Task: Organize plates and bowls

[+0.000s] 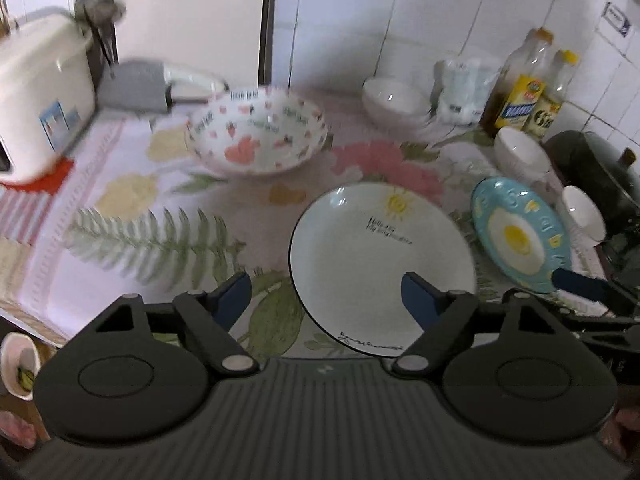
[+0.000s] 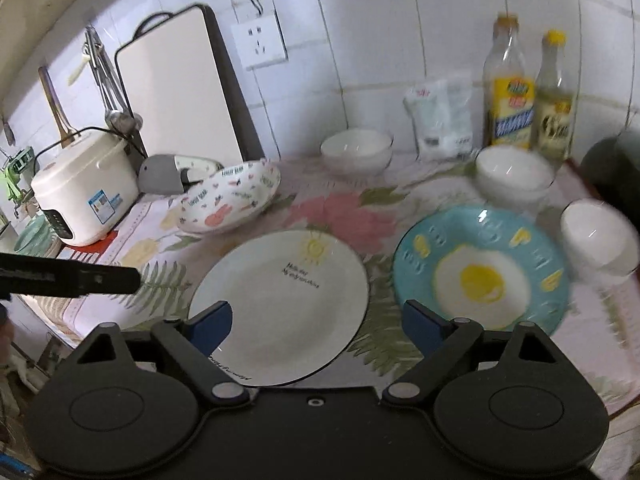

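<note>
A white plate with a sun drawing (image 1: 380,264) (image 2: 280,304) lies on the floral cloth. To its right lies a blue plate with a fried-egg picture (image 1: 516,236) (image 2: 480,272). Behind them a strawberry-patterned bowl (image 1: 256,132) (image 2: 232,196) sits tilted. Plain white bowls stand at the back (image 1: 394,100) (image 2: 356,148) and on the right (image 1: 520,152) (image 2: 516,172). My left gripper (image 1: 326,300) is open over the white plate's left rim and holds nothing. My right gripper (image 2: 316,320) is open, spanning the white plate's near side up to the blue plate's edge, and holds nothing.
A white rice cooker (image 2: 80,196) and a leaning cutting board (image 2: 180,88) stand at the back left. Two oil bottles (image 2: 508,92) and a plastic bag (image 2: 440,120) line the tiled wall. A dark pot (image 1: 596,172) sits at the right. The counter edge (image 1: 24,320) runs along the near left.
</note>
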A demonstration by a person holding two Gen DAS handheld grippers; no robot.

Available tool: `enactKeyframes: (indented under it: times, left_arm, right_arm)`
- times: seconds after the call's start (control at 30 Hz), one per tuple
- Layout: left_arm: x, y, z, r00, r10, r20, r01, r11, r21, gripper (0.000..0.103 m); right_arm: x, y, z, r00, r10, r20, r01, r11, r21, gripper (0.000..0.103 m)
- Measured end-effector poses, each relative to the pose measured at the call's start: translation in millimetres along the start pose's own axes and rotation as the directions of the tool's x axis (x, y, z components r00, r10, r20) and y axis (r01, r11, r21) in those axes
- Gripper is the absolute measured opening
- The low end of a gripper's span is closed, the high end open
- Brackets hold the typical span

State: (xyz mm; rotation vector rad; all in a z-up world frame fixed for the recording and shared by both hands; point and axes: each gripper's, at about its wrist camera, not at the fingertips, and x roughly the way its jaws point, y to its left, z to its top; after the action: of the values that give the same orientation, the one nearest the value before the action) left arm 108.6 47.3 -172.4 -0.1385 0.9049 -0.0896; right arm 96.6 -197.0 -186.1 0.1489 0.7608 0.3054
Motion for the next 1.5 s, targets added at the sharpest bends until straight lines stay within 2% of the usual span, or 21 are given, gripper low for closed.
enactKeyframes:
  times: [0.1,0.17,0.3,0.4,0.47,0.57,0.63,0.67,0.87,1.07,1.3,1.5]
  left_arm:
    - [37.7,9.1,-11.7,0.999,0.004,-0.040,-0.005,1.000,-0.027,0.070]
    - [57.4,13.7,-17.2,0.998,0.003,-0.067,-0.006,0.999,-0.053,0.064]
    - [79.8,19.8,-19.6,0.997,-0.026,-0.068,0.020,0.997,-0.081,0.057]
    - [90.8,22.2,-15.7,0.997,-0.034,-0.066,0.028,0.996,-0.088,0.048]
    - [95.8,24.9,-13.4,0.996,-0.059,-0.061,0.053,0.993,-0.105,0.030]
    - [103.8,27.8,-14.8,0.995,-0.075,-0.068,0.065,0.989,-0.132,0.025]
    - [109.4,29.2,-17.9,0.992,-0.094,-0.083,0.081,0.985,-0.154,0.024]
    - [108.8,29.5,-19.7,0.993,-0.093,-0.066,0.081,0.983,-0.163,0.024]
    - [107.6,27.2,-19.3,0.995,-0.080,-0.056,0.072,0.987,-0.144,0.021]
    - [100.7,18.8,-12.4,0.997,-0.071,-0.020,0.070,0.997,-0.032,0.021]
    - [102.5,16.3,12.1,0.993,-0.116,0.014,0.117,0.993,-0.023,0.021]
    - [123.9,16.7,38.6,0.988,-0.154,0.006,0.154,0.987,-0.053,0.021]
  right_arm:
    - [31.3,-4.2,-15.7,1.000,-0.004,-0.024,0.004,1.000,0.029,0.087]
    - [47.5,-6.8,-24.2,0.999,-0.011,-0.045,0.014,0.998,0.056,0.078]
    - [62.4,-13.3,-34.2,0.998,0.011,-0.057,-0.004,0.992,0.126,0.068]
    - [68.1,-16.8,-37.5,0.997,0.037,-0.062,-0.028,0.989,0.147,0.053]
    - [71.5,-16.8,-39.8,0.997,0.040,-0.067,-0.030,0.989,0.142,0.046]
    - [76.0,-19.1,-43.6,0.997,0.028,-0.067,-0.019,0.990,0.141,0.032]
    - [76.4,-20.9,-44.9,0.998,0.031,-0.055,-0.023,0.990,0.140,0.032]
    - [76.0,-21.7,-45.4,0.998,0.036,-0.050,-0.028,0.990,0.140,0.032]
    - [76.1,-20.6,-42.5,0.998,0.035,-0.053,-0.029,0.993,0.115,0.031]
    - [72.4,-19.8,-40.0,0.999,0.019,-0.029,-0.016,0.993,0.116,0.030]
    - [70.1,-22.3,-18.5,1.000,-0.011,0.025,0.009,0.994,0.107,0.030]
    - [85.1,-29.9,9.2,0.998,-0.053,0.033,0.049,0.995,0.090,0.030]
